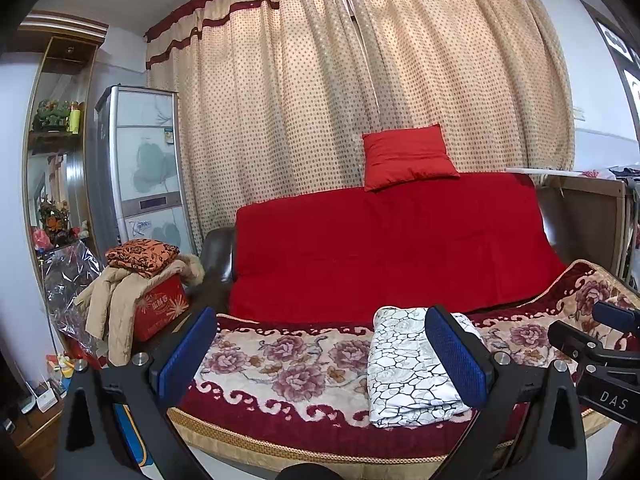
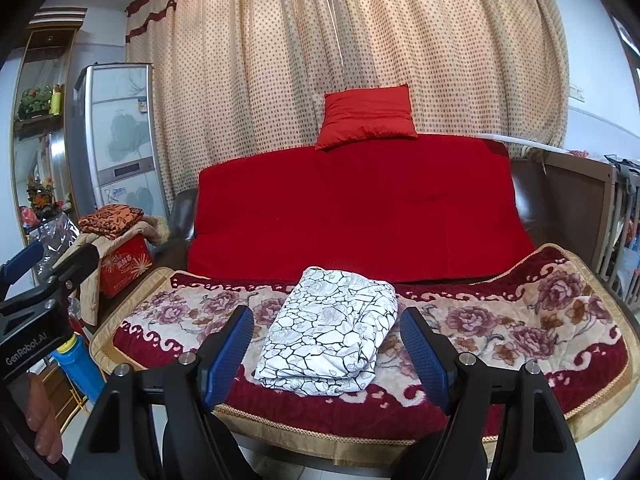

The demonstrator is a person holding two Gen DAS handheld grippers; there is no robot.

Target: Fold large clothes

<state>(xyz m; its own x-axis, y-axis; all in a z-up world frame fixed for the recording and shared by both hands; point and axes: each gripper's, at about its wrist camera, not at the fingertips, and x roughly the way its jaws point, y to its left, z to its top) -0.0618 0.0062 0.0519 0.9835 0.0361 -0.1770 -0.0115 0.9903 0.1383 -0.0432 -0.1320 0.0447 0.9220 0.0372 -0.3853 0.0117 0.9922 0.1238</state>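
The white patterned cloth [image 2: 330, 328] lies folded into a compact bundle on the flowered blanket [image 2: 520, 320] that covers the sofa seat, near its front edge. The right claw [image 2: 326, 354] hangs in front of it, spread wide and holding nothing — the bundle shows between its blue pads [image 2: 228, 356], not touching them. The left claw [image 1: 326, 356] is also wide open and empty, off to the bundle's left. A red cushion [image 2: 366, 116] sits atop the red-draped sofa back [image 2: 360, 208].

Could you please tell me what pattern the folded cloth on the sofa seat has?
The folded cloth is white with black crackle lines and pale roses, clearest in the right wrist view.
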